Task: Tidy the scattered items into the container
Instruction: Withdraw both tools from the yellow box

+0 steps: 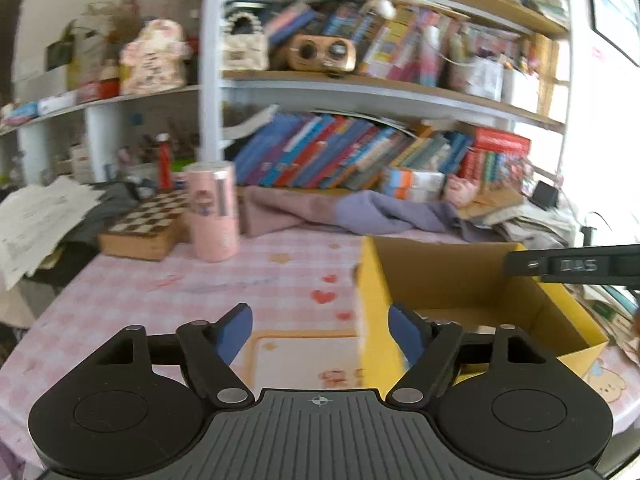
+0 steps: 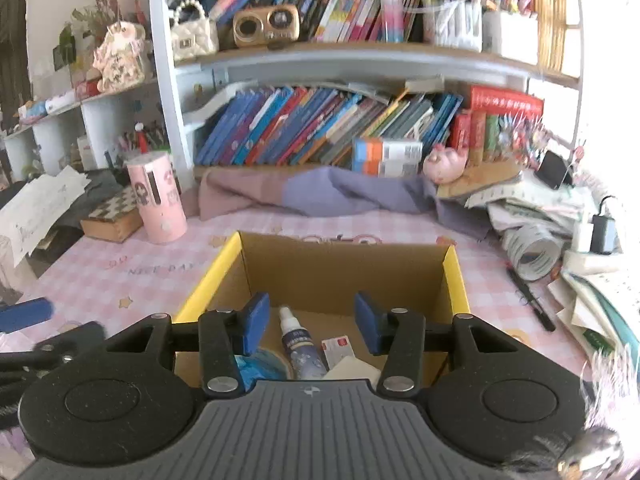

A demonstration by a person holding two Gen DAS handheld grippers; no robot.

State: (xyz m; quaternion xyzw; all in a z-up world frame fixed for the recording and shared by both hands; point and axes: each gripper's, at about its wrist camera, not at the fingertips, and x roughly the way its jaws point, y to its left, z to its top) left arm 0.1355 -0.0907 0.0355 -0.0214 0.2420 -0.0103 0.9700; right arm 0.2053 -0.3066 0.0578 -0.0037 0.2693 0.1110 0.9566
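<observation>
One cardboard box (image 2: 344, 268) sits on the pink checked worktop (image 2: 100, 276), just beyond the right gripper (image 2: 308, 322) and to the right of the left gripper (image 1: 320, 334); it is open-topped, plain brown inside, with bright yellow outer walls and yellow rim edges on its left and right sides. Four items can be counted on its floor at the near end: one small white spray bottle (image 2: 302, 346) with a dark blue label, lying with its nozzle pointing to the far wall; one roll of teal tape (image 2: 264, 364) to its left; one white card with a red patch (image 2: 338, 348) to its right; and one pale flat piece (image 2: 352, 370) nearest the camera. Both grippers have their blue-padded jaws parted with nothing between them, the left pair standing wider than the right. One pink cylindrical tin (image 2: 158, 198) stands upright at the far left of the worktop beside one chequered wooden box (image 2: 112, 216), and one black pen (image 2: 532, 298) lies to the right of the box. The tape roll, card and pale piece are partly cut off by the right gripper's body, so their full shapes cannot be told. The left wrist view is motion-blurred, and from there the box floor is mostly hidden behind its near yellow wall.
</observation>
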